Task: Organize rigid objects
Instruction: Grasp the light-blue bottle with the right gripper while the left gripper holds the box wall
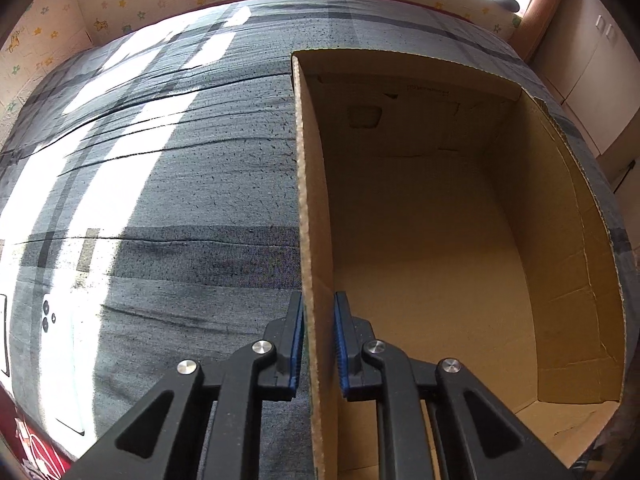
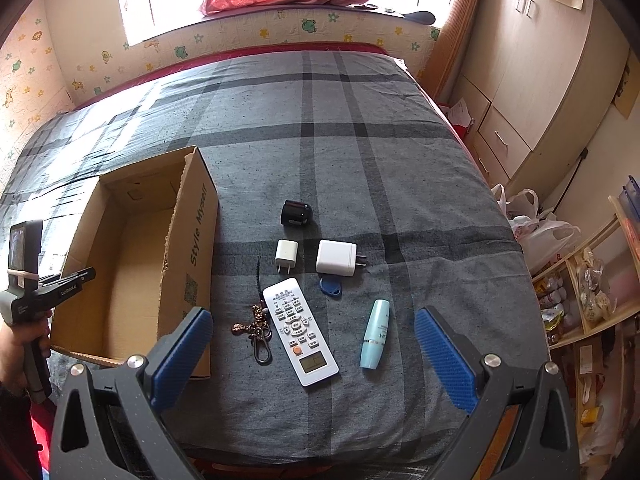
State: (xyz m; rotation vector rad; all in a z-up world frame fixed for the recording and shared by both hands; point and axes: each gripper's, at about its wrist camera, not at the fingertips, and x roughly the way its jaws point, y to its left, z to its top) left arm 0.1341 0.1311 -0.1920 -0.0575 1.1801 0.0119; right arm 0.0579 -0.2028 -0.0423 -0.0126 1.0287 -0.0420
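An empty cardboard box [image 1: 560,240] lies on the grey checked bedspread; in the right wrist view the box [image 2: 200,232] is at the left. My left gripper [image 1: 318,340] is shut on its left wall, one blue pad on each side. A hand [image 2: 16,344] holds that left gripper [image 2: 86,274] at the box's left side. My right gripper [image 2: 312,312] hangs open above a white remote [image 2: 300,330], a keychain [image 2: 256,328] and a light blue tube [image 2: 375,334]. Beyond lie a blue fob [image 2: 331,289], two white chargers [image 2: 286,254] [image 2: 337,258] and a small black object [image 2: 296,212].
A white phone [image 1: 60,360] lies on the bedspread left of the box, in bright sunlight. Right of the bed stand a wardrobe [image 2: 540,100], plastic bags [image 2: 540,232] and open shelves [image 2: 592,300]. A patterned wall [image 2: 240,44] borders the far side.
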